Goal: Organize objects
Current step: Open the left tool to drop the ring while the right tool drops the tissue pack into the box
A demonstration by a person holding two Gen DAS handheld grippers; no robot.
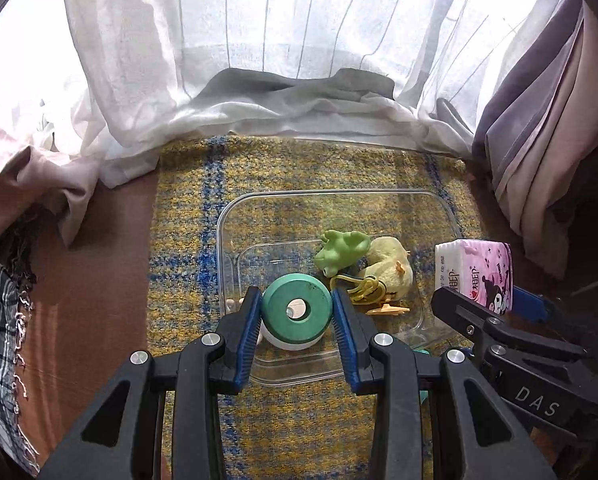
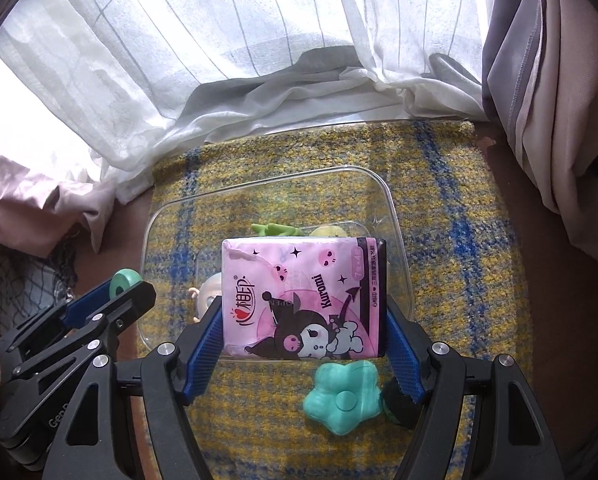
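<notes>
My left gripper (image 1: 297, 312) is shut on a green ring-topped roll (image 1: 297, 310) with a white base, held above the clear plastic box (image 1: 259, 204). Inside the box lie a green frog toy (image 1: 339, 250), a pale yellow plush duck (image 1: 391, 270) and a yellow clip (image 1: 363, 286). My right gripper (image 2: 305, 312) is shut on a pink Kuromi tissue pack (image 2: 303, 300), held over the near side of the same box (image 2: 267, 182). That pack (image 1: 477, 274) also shows at the right of the left wrist view. A small pale figure (image 2: 209, 290) lies in the box, partly hidden.
The box rests on a yellow and blue woven mat (image 1: 299, 160). A mint flower-shaped toy (image 2: 343, 394) lies on the mat just in front of the box. White curtains (image 1: 259, 60) and grey-pink drapes (image 1: 539, 140) hang behind. Brown surface (image 1: 111, 280) lies left of the mat.
</notes>
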